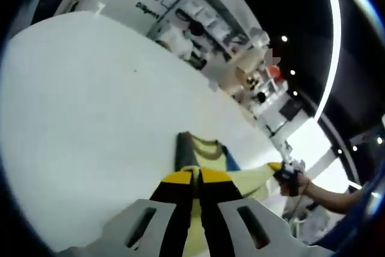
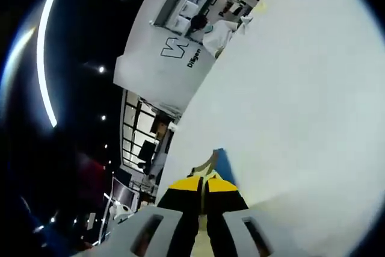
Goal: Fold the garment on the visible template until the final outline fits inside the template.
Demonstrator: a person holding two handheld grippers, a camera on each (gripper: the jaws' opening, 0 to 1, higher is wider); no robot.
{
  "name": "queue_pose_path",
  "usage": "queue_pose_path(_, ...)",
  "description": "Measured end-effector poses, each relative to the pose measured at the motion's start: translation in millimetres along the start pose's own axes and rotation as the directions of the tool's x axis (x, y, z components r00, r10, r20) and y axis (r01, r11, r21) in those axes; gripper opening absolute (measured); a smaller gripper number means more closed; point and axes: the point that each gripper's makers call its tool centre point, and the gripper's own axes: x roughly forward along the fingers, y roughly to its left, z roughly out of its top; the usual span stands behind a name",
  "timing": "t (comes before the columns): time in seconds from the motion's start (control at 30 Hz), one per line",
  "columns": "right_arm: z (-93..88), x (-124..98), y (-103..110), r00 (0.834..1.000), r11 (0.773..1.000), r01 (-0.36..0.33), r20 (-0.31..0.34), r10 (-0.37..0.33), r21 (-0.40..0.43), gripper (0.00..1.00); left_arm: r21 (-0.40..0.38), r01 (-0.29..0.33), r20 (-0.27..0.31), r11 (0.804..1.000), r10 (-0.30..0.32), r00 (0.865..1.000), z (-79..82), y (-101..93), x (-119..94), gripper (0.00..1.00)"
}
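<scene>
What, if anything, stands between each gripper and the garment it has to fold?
Nothing visible does. The left gripper has its jaws closed on the yellow garment, and the right gripper is likewise shut on its edge, above the white table.

The garment [image 1: 212,159] is pale yellow with olive neck trim and a blue edge. It lies on a white table [image 1: 90,106]. Both grippers' jaws are black, tipped yellow.
</scene>
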Motion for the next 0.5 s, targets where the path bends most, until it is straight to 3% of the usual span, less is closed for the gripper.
queue_pose_path(0.2,18.8,19.3,2.2,1.0,0.999,0.001,-0.02,-0.002,-0.034,0.0,0.001,0.003,0.001,1.0,-0.003,1.0,12.5,3.4,13.2,0.0)
queue_pose_path(0.5,32.9,39.0,-2.4,1.0,1.0,0.007,-0.027,-0.007,-0.03,0.0,-0.015,-0.002,0.014,1.0,0.002,1.0,28.6,11.5,30.6,0.0)
